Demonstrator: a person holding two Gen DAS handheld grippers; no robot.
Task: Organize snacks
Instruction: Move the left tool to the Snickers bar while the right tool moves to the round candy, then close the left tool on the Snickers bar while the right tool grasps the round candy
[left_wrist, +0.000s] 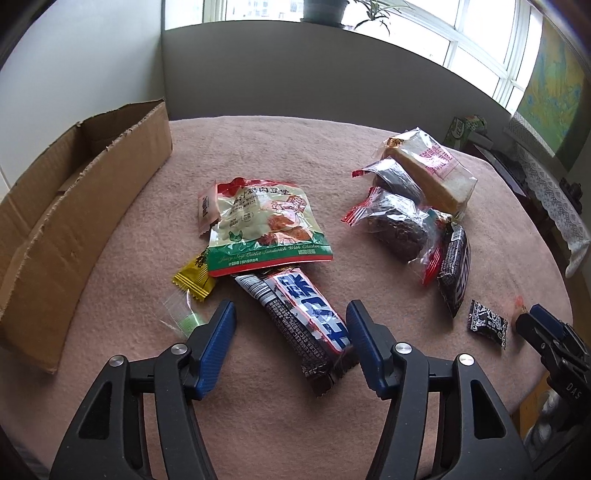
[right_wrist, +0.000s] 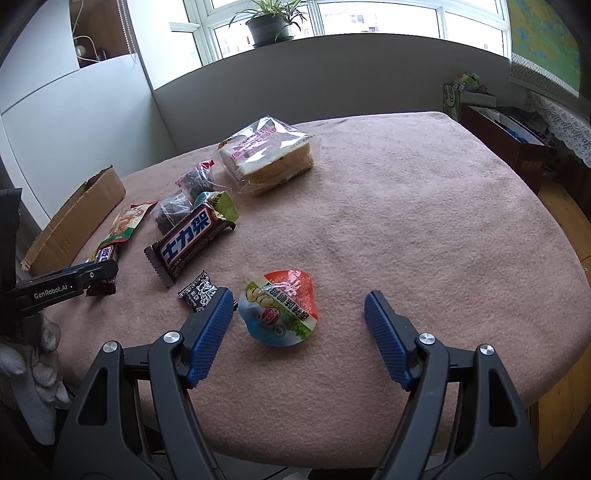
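Note:
My left gripper (left_wrist: 291, 314) is open, its blue pads on either side of a blue and brown chocolate bar (left_wrist: 303, 317) lying on the pink cloth. Beyond it lie a green and red sandwich pouch (left_wrist: 262, 225) and a yellow candy (left_wrist: 194, 278). My right gripper (right_wrist: 299, 304) is open around a round jelly cup (right_wrist: 279, 306) with a red and blue lid. A small black candy (right_wrist: 197, 291) lies by its left finger (right_wrist: 210, 328). A brown chocolate bar (right_wrist: 190, 240), two dark cakes (right_wrist: 171, 214) and a bagged bread sandwich (right_wrist: 267, 155) lie further back.
An open cardboard box (left_wrist: 55, 221) stands at the table's left edge. A clear wrapper with a green sweet (left_wrist: 184, 317) lies by my left finger. The table (right_wrist: 424, 221) ends at a grey wall; boxes (right_wrist: 509, 136) stand to the right, off the table.

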